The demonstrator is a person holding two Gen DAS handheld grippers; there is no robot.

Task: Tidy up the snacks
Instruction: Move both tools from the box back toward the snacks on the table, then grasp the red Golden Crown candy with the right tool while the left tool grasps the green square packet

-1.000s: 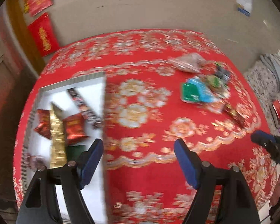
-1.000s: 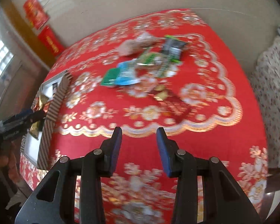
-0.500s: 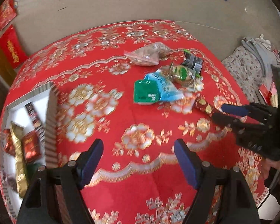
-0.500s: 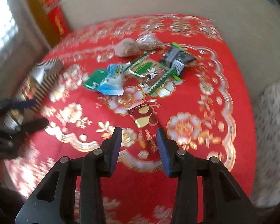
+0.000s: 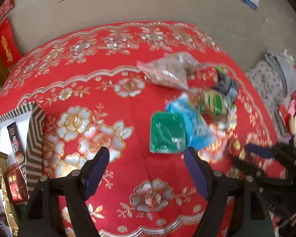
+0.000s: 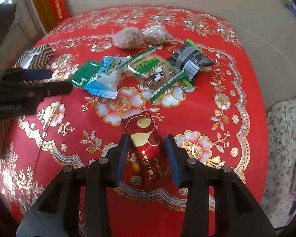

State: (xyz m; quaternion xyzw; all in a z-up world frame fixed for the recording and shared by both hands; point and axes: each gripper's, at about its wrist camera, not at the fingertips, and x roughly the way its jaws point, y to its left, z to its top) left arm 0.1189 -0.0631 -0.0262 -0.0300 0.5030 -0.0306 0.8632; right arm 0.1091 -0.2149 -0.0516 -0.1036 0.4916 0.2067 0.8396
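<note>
Wrapper foil on the red bar (image 6: 148, 150) is looking slick and thin, the bar inside likely light and stiff. Lying on the bench (image 6: 207, 98), it is sitting between the right hand-held gripper (image 6: 147, 148)'s narrowly parted jaws, untouched; mid-length suits. The left hand-held gripper (image 5: 146, 169) is hanging wide, empty.

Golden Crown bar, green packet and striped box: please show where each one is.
Golden Crown bar (image 6: 146, 148): right wrist view, wrapper middle.
Green packet (image 5: 167, 132): left wrist view, top face.
Striped box (image 5: 36, 130): left wrist view, side wall.
</note>
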